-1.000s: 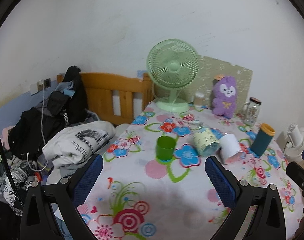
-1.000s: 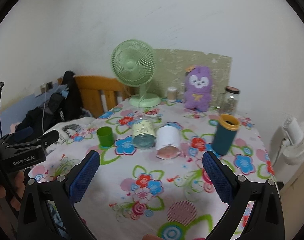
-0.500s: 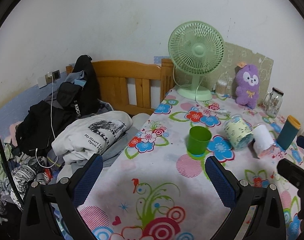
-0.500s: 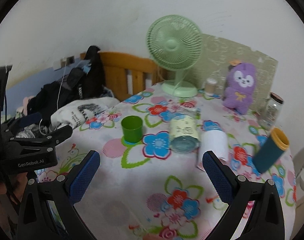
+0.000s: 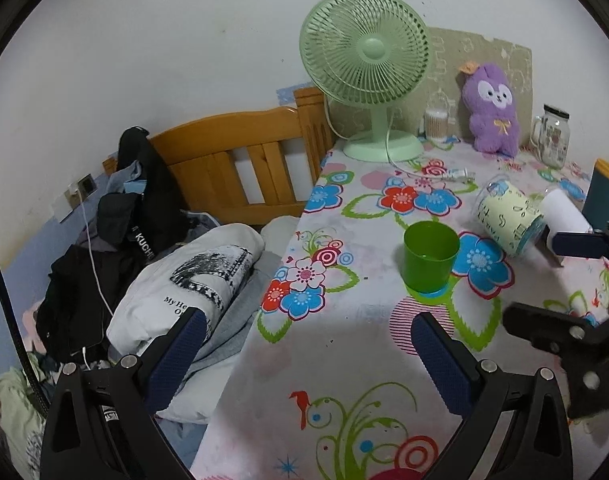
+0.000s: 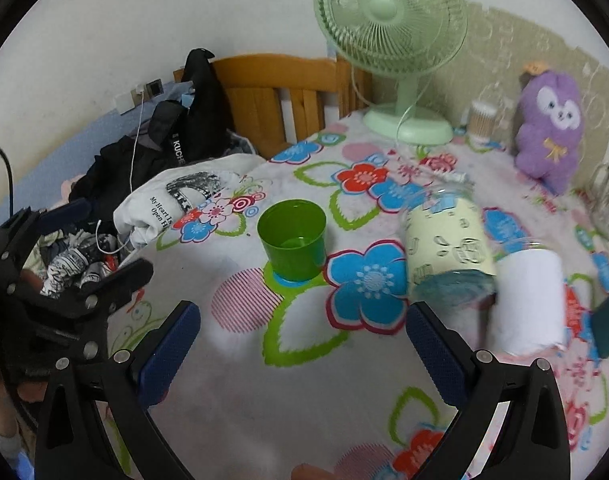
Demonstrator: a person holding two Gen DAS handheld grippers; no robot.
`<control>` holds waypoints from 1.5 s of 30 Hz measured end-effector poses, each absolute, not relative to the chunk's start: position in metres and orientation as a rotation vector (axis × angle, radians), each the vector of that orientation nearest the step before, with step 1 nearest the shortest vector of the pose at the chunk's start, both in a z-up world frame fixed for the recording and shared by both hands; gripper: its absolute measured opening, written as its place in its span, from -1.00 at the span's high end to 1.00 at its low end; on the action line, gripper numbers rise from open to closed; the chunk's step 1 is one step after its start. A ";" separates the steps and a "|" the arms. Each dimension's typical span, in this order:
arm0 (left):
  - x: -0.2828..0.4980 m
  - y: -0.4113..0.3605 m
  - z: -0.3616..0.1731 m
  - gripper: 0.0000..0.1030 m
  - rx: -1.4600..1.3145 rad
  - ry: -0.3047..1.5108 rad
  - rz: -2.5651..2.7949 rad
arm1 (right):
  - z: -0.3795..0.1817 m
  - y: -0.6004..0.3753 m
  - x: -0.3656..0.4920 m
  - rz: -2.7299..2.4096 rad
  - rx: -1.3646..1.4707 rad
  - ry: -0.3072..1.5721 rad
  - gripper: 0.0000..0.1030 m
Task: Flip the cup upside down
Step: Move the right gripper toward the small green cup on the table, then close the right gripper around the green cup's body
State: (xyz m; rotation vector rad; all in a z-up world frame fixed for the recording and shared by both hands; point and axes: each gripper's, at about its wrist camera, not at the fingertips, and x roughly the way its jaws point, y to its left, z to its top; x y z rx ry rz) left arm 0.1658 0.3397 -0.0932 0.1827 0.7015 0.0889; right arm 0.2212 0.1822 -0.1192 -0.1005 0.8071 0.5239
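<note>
Near the table's (image 6: pixel 240 360) left edge, your green cup (image 6: pixel 292 238) stands upright. Beside it lies a cream jar (image 6: pixel 448 252). "KUCHE" marks black clothing (image 5: pixel 144 216) off-table. Both your grippers, left (image 5: pixel 308 360) and right (image 6: pixel 300 348), gape wide, empty.

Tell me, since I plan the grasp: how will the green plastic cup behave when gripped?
The green plastic cup looks thin-walled and empty, so probably light and squeezable. Upright and tapering to a narrower base, it may tip if nudged.

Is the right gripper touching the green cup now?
Apart. In the right wrist view, bare tablecloth shows between the open right gripper and the green cup.
</note>
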 end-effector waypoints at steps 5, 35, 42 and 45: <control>0.178 0.347 -0.103 -1.00 0.177 0.728 0.086 | -0.132 0.187 0.241 0.536 -0.084 0.823 -1.00; 0.221 0.347 -0.120 -1.00 0.344 0.808 0.000 | -0.161 0.212 0.285 0.626 -0.099 0.874 -0.03; 0.215 0.340 -0.112 -1.00 0.327 0.796 -0.021 | -0.138 0.197 0.267 0.632 -0.107 0.864 -0.03; 0.207 0.332 -0.106 -1.00 0.314 0.786 -0.049 | -0.121 0.183 0.251 0.630 -0.139 0.849 -0.03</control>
